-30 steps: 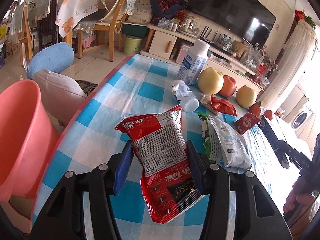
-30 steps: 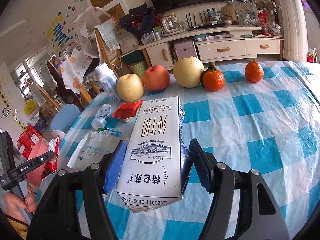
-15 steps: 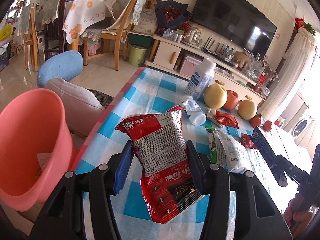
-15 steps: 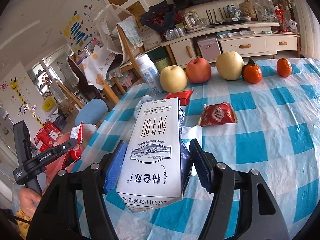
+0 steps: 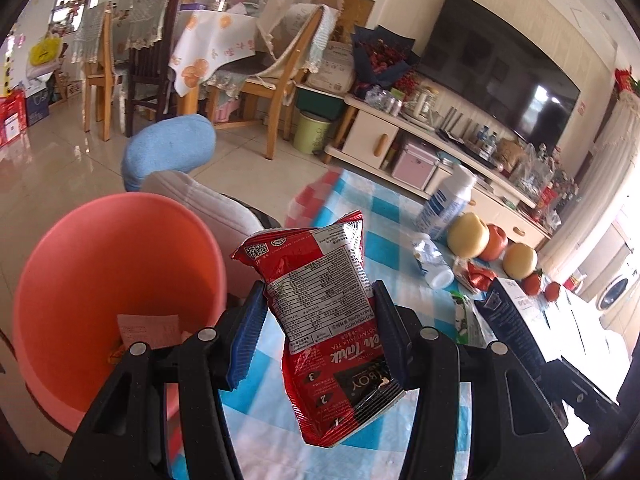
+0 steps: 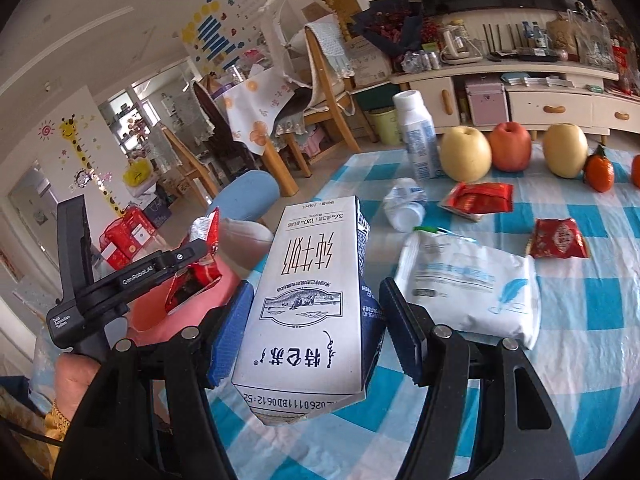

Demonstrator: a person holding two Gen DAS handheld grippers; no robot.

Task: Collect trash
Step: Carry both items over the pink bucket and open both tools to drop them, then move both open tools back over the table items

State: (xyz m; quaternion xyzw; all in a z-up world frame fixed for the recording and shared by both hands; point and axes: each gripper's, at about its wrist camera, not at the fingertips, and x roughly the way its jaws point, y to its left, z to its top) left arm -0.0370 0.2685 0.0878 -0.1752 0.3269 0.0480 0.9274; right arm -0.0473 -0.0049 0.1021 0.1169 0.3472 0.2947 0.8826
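Though half-hidden, paper (image 5: 148, 330) inside bin (image 5: 72, 264)

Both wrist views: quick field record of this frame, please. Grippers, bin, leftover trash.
left gripper: shut on red snack packet
right gripper: shut on white milk carton
bin: pink plastic bucket beside the table, paper inside
trash on checked tablecloth: white pouch, two red wrappers, crushed bottle
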